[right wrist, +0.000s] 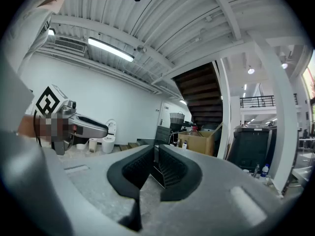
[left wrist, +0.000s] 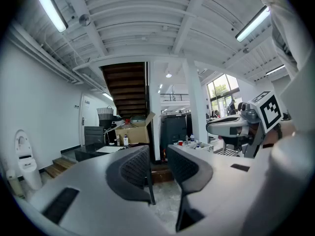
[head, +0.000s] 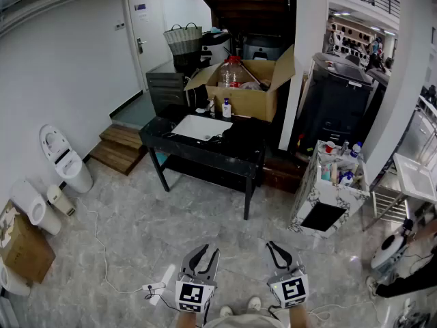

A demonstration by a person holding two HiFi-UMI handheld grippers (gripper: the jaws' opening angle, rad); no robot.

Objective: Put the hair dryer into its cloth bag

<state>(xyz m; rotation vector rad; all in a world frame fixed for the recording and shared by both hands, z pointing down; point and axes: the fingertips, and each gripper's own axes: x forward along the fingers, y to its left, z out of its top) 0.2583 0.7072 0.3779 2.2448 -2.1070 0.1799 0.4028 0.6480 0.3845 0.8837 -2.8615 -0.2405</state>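
Note:
I stand well back from a black table (head: 205, 157) in the middle of the room. A flat white thing (head: 201, 126), perhaps the cloth bag, lies on it beside a dark bundle (head: 235, 137). I cannot make out the hair dryer at this distance. Both grippers are held low at the bottom of the head view, pointing level toward the table. My left gripper (head: 208, 251) (left wrist: 157, 154) stands slightly open with nothing between its pads. My right gripper (head: 271, 245) (right wrist: 154, 154) has its jaws together and holds nothing.
A cardboard box (head: 249, 91) holding a large bottle sits behind the table. Toilets (head: 65, 159) line the left wall by wooden steps (head: 119, 147). A marbled crate of bottles (head: 328, 191) stands to the right. A power strip (head: 160, 281) and its cable lie on the floor near my feet.

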